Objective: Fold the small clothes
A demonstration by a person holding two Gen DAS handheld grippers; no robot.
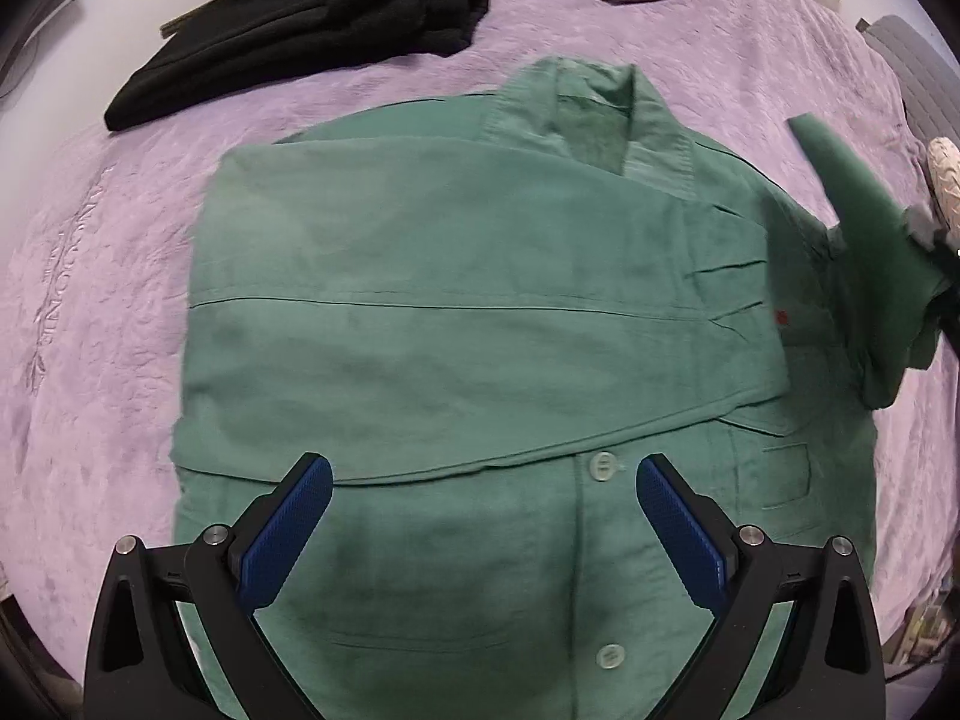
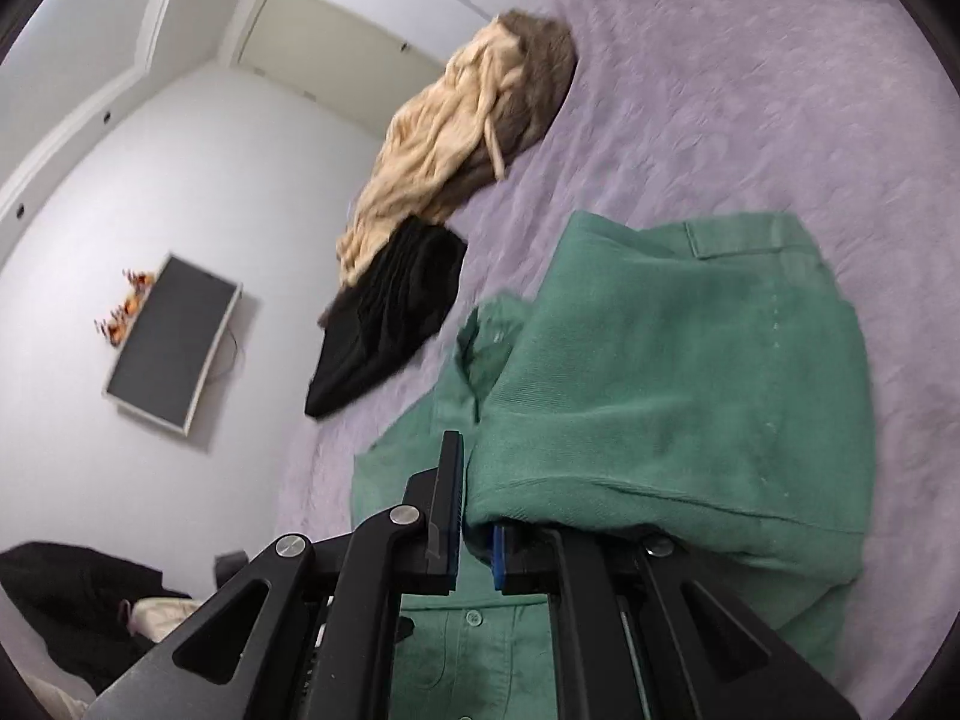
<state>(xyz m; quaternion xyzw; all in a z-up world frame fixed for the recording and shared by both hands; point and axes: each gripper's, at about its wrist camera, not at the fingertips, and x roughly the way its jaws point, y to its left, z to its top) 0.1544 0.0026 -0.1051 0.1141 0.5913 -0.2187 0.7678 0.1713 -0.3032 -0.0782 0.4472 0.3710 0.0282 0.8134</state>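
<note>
Our left gripper (image 1: 483, 474) hangs wide open above the green shirt (image 1: 480, 312); our right gripper (image 2: 477, 516) holds its sleeve (image 2: 678, 384) tightly

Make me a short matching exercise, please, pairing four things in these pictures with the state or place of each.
Things:
1. left gripper
2. right gripper
3. black garment
4. beige garment

States or places:
a. lies partly over a brown garment
b. shut on a fold of the green shirt
c. open, holding nothing, above the shirt's button placket
d. lies crumpled on the purple bedspread, apart from the shirt

Pairs: 1-c, 2-b, 3-d, 4-a
</note>
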